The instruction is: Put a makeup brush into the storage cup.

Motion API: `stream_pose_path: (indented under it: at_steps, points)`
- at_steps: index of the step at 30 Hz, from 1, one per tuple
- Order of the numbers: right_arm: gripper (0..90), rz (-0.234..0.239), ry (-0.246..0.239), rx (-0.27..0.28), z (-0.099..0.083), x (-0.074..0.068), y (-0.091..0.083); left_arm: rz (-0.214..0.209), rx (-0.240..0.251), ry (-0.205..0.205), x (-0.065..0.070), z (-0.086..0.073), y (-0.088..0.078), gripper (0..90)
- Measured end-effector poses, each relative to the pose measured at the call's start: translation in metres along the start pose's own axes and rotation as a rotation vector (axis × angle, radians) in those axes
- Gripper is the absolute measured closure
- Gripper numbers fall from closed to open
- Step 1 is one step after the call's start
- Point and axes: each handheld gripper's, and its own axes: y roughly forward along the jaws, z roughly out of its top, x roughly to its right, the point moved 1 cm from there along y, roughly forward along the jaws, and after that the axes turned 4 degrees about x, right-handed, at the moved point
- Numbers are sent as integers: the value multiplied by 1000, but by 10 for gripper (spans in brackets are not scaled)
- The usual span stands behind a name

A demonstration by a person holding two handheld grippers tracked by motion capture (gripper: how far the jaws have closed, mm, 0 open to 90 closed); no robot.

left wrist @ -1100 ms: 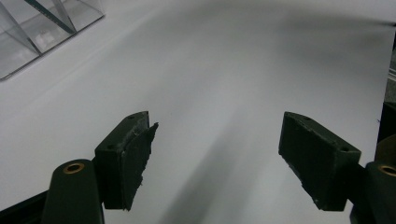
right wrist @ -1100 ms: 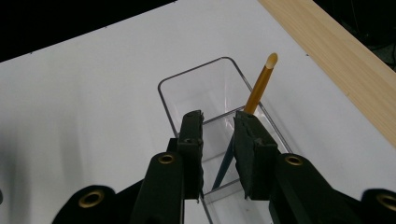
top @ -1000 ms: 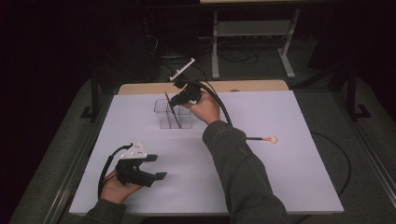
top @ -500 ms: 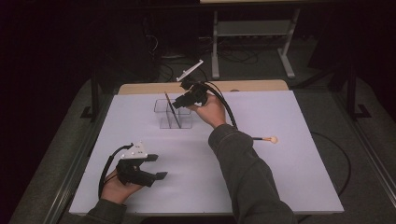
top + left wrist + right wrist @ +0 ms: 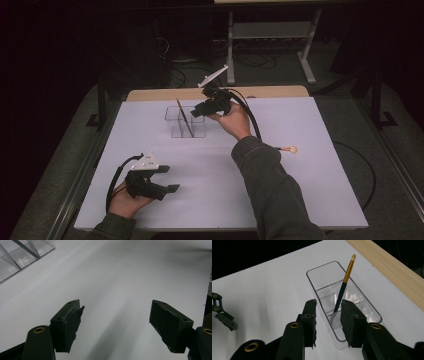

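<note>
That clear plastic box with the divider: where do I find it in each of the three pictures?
High view: the clear box sits at the far middle of the white table, left of the right tool.
Left gripper view: its corner is at the top left.
Right gripper view: centre, beyond the jaws.
Shared landmark: the brush leaning inside it.

The right tool (image 5: 196,113), arm stretched forward, has just been opening its jaws (nothing between them); the left tool (image 5: 170,180) rests low, jaws wide.
</note>
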Motion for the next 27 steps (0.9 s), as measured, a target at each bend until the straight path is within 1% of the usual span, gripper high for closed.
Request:
stream_pose_path:
  at_steps: [1,2,5,6,9,12,13,15,16,18,19,20,22,23,24,25,26,27]
  points:
    - [640,-3,10,0,-1,0,-2,-1,2,-2,0,0,0,242]
    - [634,0,11,6,-3,1,-4,-1,1,1,0,0,1,242]
    - [630,-4,14,16,-6,1,-8,-2,-1,-8,0,0,1,242]
    - [627,-6,2,13,-7,2,-9,-1,-3,-7,0,-1,1,241]
    - [621,-6,19,17,-11,3,-12,1,-4,-2,-1,0,0,241]
    - [614,-6,20,20,-15,4,-14,2,3,-5,-1,0,0,241]
    - [611,-1,33,16,-17,3,-16,2,5,-10,0,0,0,241]
    - [606,3,39,17,-19,2,-18,2,6,-10,0,-1,0,239]
    - [604,-1,32,22,-21,2,-19,1,7,-10,0,-1,0,239]
    - [596,-1,33,23,-23,2,-21,1,8,-13,-1,-1,0,239]
    - [592,4,42,24,-24,1,-22,1,11,-15,-1,-1,0,239]
    - [588,-2,38,24,-26,2,-23,1,9,-12,-1,-1,-1,239]
    - [581,4,60,32,-27,0,-26,1,10,-13,-1,-1,-1,239]
    - [579,-1,39,31,-28,2,-27,2,9,-12,-2,-2,-1,239]
    - [575,4,55,36,-27,1,-28,4,3,-5,-2,-2,-1,239]
    - [570,-2,48,36,-28,1,-29,4,3,-6,-3,-2,-2,239]
    - [565,3,59,42,-28,0,-31,5,3,-9,-3,-2,-2,239]
    - [561,0,59,39,-28,0,-32,6,6,-11,-3,-2,-2,239]
